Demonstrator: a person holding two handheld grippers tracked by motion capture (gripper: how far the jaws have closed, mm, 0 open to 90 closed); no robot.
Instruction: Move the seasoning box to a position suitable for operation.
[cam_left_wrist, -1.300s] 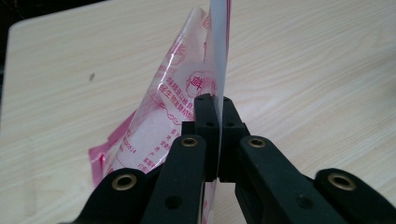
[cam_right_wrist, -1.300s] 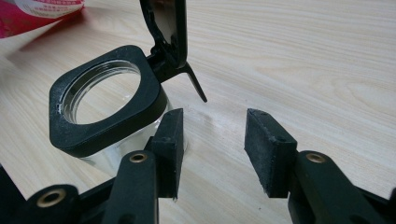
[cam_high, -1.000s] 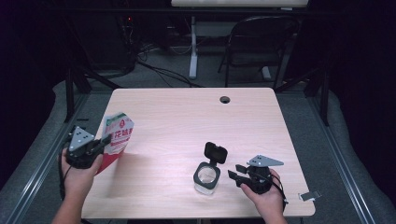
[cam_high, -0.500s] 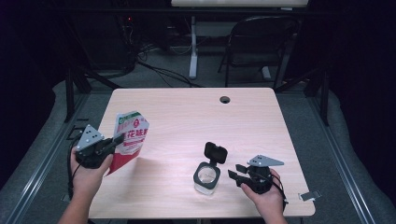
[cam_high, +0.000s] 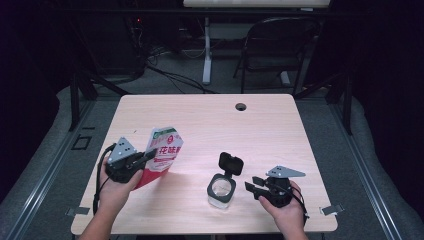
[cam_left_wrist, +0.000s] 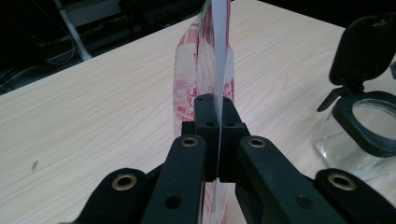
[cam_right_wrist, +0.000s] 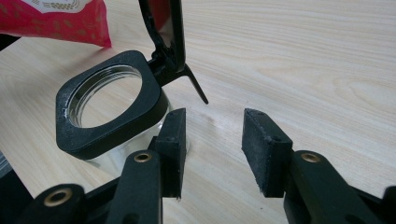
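So our left tool (cam_high: 148, 156) has the snack pouch (cam_high: 162, 150) clamped by its edge, jaws shut tight on the seam as the left gripper view makes plain (cam_left_wrist: 215, 116). Compared with a second ago, we've lifted the pouch off the surface and carried it inward: it was lying flatter out by the left edge, and now it's held up and tilted, hanging ahead of the left tool and noticeably closer to the jar. That's the real change here. The pouch is airborne and on its way over.

The glass jar (cam_high: 221, 189) hasn't budged. It sits just ahead of and to the left of our right tool (cam_high: 256, 184), with its black flip lid (cam_high: 230, 163) standing open and the mouth bare. In the right gripper view, the right tool's jaws are spread apart with nothing between them, and the jar's black collar (cam_right_wrist: 108, 103) is just beyond the left jaw, close but not gripped.

Our read: this looks like a pour setup. Pouch still has a gap to cover before it's over the mouth, and we'd guess the right tool should steady the jar first, since it could tip.
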